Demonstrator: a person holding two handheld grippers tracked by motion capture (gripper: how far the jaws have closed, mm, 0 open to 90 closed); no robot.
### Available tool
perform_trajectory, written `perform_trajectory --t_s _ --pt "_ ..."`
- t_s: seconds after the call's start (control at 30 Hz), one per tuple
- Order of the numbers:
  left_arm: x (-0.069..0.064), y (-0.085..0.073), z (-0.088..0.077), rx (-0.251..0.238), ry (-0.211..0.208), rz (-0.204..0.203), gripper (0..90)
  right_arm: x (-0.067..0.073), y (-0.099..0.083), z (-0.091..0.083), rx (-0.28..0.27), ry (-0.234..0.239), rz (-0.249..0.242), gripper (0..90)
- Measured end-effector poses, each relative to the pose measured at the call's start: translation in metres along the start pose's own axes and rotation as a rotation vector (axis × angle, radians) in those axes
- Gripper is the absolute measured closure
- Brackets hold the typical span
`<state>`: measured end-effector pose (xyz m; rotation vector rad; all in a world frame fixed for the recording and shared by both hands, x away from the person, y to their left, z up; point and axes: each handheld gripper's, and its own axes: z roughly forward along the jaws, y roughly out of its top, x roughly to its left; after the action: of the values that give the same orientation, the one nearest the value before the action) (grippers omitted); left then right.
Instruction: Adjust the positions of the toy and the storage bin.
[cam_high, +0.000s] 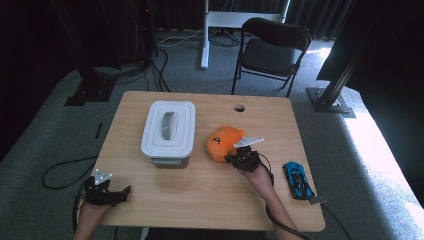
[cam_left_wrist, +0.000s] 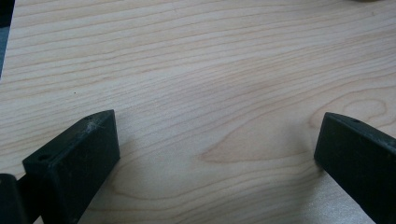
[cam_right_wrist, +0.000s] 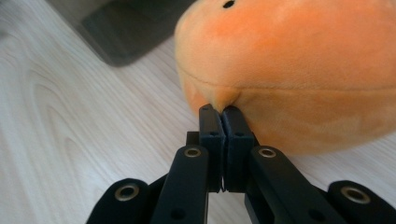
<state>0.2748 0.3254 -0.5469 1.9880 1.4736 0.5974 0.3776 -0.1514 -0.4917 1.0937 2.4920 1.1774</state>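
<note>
The right hand-held gripper (cam_right_wrist: 223, 109) has its jaws pressed together on a small nub of fabric at the lower edge of the orange plush toy (cam_right_wrist: 299, 70), which sits on the tabletop (cam_high: 200, 185) right of centre. Just left of the toy stands a closed white lidded box (cam_high: 168, 131) with a grey handle; a blue toy car (cam_high: 298, 180) lies near the right edge, well apart from the toy. The left hand-held gripper (cam_high: 106, 192) rests at the near left corner, jaws wide apart over bare wood. A dark shape beyond the toy is probably the box's base.
</note>
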Motion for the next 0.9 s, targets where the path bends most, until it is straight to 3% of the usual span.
perform_trajectory --t_s 0.4,0.6,0.63,0.9 --pt "0.0 0.0 0.0 0.0 0.0 0.0 0.5 0.014 0.007 0.016 -0.009 0.042 0.016 88.4" --pt "0.0 0.0 0.0 0.0 0.0 0.0 0.4 0.018 0.012 0.021 -0.009 0.073 0.033 82.4" --pt "0.0 0.0 0.0 0.0 0.0 0.001 0.5 0.019 0.012 0.02 -0.004 0.078 0.029 78.2" --pt "0.0 0.0 0.0 -0.001 -0.001 0.001 0.5 0.018 0.008 -0.005 -0.022 0.052 0.011 72.3"
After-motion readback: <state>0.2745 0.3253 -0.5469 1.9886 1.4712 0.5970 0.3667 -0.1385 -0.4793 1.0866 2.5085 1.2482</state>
